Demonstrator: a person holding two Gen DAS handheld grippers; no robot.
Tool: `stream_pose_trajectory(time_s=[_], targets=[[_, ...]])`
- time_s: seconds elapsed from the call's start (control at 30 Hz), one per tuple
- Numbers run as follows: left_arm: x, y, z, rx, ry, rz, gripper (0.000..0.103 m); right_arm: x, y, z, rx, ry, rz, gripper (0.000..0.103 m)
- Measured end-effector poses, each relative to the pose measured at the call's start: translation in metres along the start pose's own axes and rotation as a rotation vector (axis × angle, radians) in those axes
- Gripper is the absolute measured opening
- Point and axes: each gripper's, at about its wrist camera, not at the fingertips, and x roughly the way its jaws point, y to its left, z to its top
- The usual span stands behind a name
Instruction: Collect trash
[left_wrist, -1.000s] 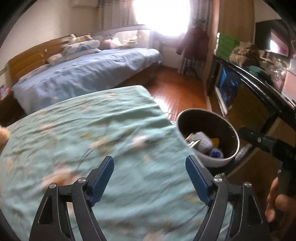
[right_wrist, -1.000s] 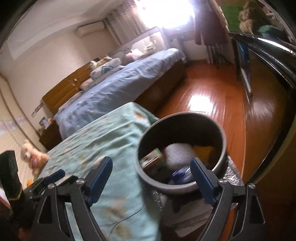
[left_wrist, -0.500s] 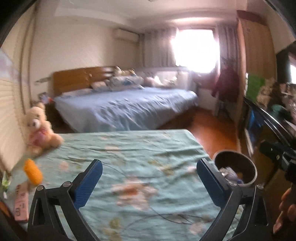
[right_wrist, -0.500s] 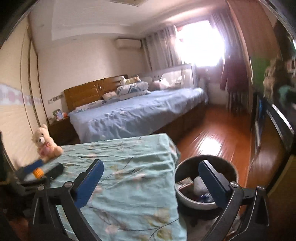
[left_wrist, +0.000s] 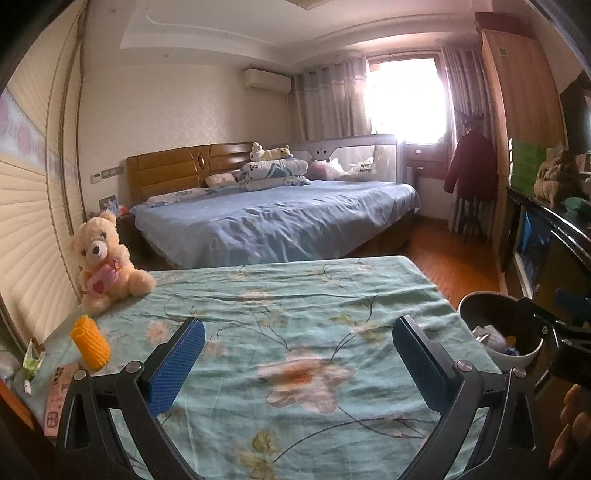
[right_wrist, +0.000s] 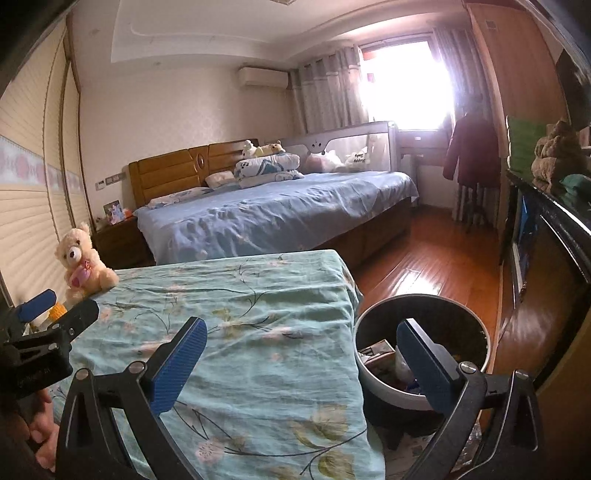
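A round trash bin (right_wrist: 421, 332) with several scraps inside stands on the floor at the right edge of a table under a teal floral cloth (left_wrist: 295, 314); it also shows in the left wrist view (left_wrist: 498, 328). My left gripper (left_wrist: 295, 365) is open and empty above the cloth. My right gripper (right_wrist: 301, 363) is open and empty over the table's right edge and the bin. At the table's left end lie a green wrapper (left_wrist: 32, 360), a yellow ridged object (left_wrist: 90, 341) and a pink flat packet (left_wrist: 57, 398).
A teddy bear (left_wrist: 103, 258) sits at the table's far left corner. A blue bed (left_wrist: 280, 218) stands behind the table. A dark cabinet (right_wrist: 546, 258) lines the right wall, with wooden floor (right_wrist: 436, 266) between.
Both grippers have pulled back and tilted up from the bin. The views now take in the whole table, the bear and the items at its left end. Both stay open.
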Motion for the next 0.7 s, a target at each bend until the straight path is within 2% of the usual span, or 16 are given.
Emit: stream_pose_trajectory(time_s=[0.17,0.7], targets=[[0.0128,0.0092,0.0043,-0.006,0.010,0.003,0.102,-0.0009,0.0024,0.0000,-0.003,-0.011,0.006,0.103],[0.0141,0.0111,0.0040,-0.004,0.010,0.000,0.102,-0.0023,0.0018,0.0009,0.006,-0.010,0.012,0.103]])
